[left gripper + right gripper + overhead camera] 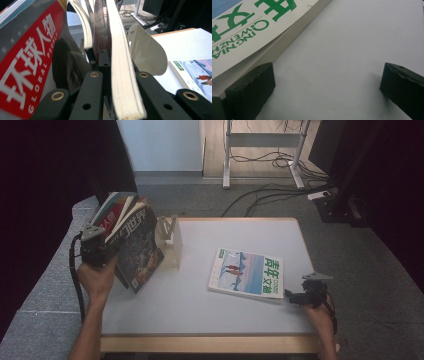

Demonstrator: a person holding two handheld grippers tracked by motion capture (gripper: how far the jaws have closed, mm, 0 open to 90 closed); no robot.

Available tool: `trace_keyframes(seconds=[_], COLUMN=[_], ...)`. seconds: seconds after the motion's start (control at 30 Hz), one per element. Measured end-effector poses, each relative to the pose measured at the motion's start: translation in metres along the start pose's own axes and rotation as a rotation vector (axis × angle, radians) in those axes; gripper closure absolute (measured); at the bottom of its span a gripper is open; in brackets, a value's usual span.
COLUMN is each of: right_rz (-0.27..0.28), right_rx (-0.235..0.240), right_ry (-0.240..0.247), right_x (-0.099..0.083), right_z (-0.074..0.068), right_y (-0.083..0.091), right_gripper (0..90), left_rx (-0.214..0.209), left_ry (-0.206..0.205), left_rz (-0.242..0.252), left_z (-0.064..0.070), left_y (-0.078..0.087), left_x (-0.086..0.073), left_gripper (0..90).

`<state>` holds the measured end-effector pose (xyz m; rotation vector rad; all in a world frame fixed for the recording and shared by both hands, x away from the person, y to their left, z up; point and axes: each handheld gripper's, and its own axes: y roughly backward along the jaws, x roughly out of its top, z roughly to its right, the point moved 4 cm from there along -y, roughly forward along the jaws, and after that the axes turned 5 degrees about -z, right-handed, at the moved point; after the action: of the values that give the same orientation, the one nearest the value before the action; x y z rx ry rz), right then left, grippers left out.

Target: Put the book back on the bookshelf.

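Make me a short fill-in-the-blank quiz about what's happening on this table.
1. The left hand-held gripper is shut on a bundle of ____.
2. The magazine with green lettering lies ____ on the table.
3. The right hand-held gripper has its jaws ____.
4. The white metal bookend stands ____.

Missing: magazines; flat; open; upright
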<state>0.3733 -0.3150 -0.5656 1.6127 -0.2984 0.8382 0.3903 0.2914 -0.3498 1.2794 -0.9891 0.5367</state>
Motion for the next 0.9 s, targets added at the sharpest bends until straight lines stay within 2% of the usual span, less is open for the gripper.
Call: trace_keyframes(seconds=[0.13, 0.27, 0.6, 0.9], right_rz=[0.000, 0.000, 0.000, -0.001], right_rx=[0.000, 0.000, 0.000, 0.000], right_ry=[0.000, 0.000, 0.000, -0.001], right_x=[0.000, 0.000, 0.000, 0.000], right_z=[0.000, 0.000, 0.000, 0.000], right_y=[0.000, 0.000, 0.000, 0.000], right_gripper=[0.0, 0.0, 0.0, 0.0], left_rx=[0.019, 0.018, 0.018, 0.017], left_ry=[-0.019, -0.018, 0.001, -0.008], left_rz=[0.001, 0.001, 0.043, 0.067], left_z=[0.003, 0.001, -0.006, 0.002], left_y=[0.000, 0.001, 0.021, 0.025], left_x=[0.003, 0.006, 0.015, 0.029], left_gripper=[83.0, 82.9, 82.9, 82.9])
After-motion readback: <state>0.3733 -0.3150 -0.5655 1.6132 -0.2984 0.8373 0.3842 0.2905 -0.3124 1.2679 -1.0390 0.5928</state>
